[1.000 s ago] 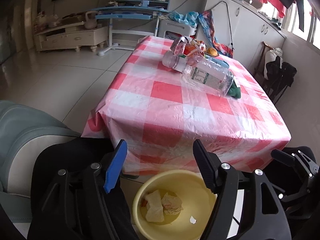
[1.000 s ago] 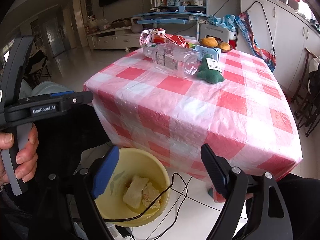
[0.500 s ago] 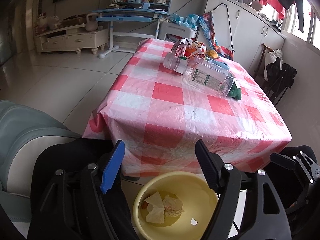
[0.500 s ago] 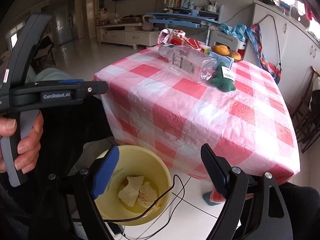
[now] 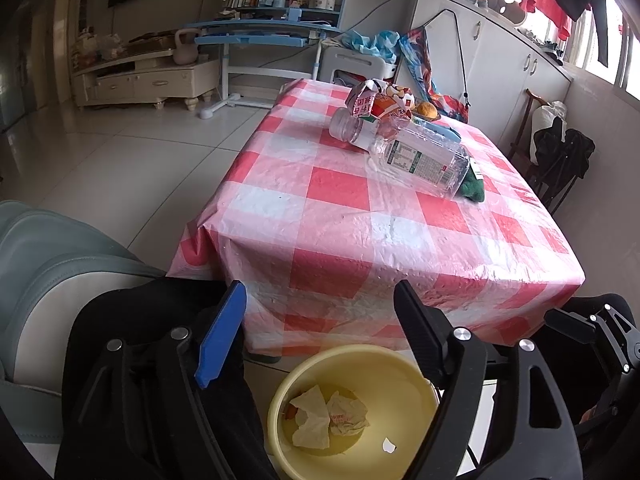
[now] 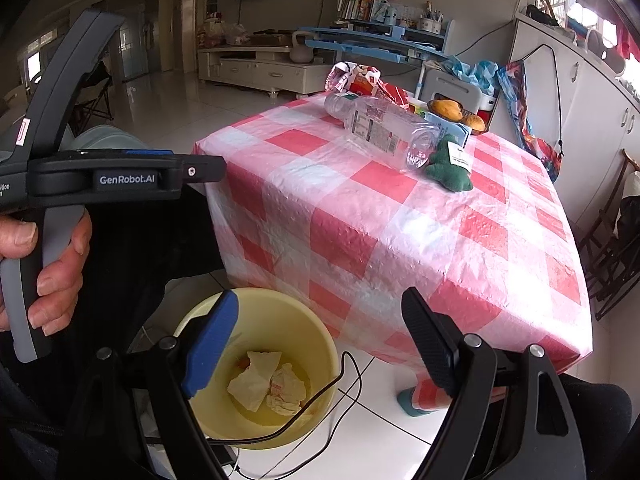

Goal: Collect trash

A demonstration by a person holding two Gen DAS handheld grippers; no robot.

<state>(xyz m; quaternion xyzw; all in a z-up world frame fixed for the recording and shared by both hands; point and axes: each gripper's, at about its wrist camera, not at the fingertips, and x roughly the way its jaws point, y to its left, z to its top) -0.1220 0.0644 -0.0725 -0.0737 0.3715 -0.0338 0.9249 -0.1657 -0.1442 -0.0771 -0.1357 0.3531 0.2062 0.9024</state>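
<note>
Two tongs hang above a yellow bucket on the floor. The left tongs stand spread with nothing between them, their jaws having just been opening wider; the right tongs are spread too and empty. Below both, crumpled paper scraps lie at the bucket's bottom. Ahead of the tongs, on the desk under its red-checked cloth, a clear plastic bottle lies on its side, touching a green plush toy, with crushed cartons beyond it.
</note>
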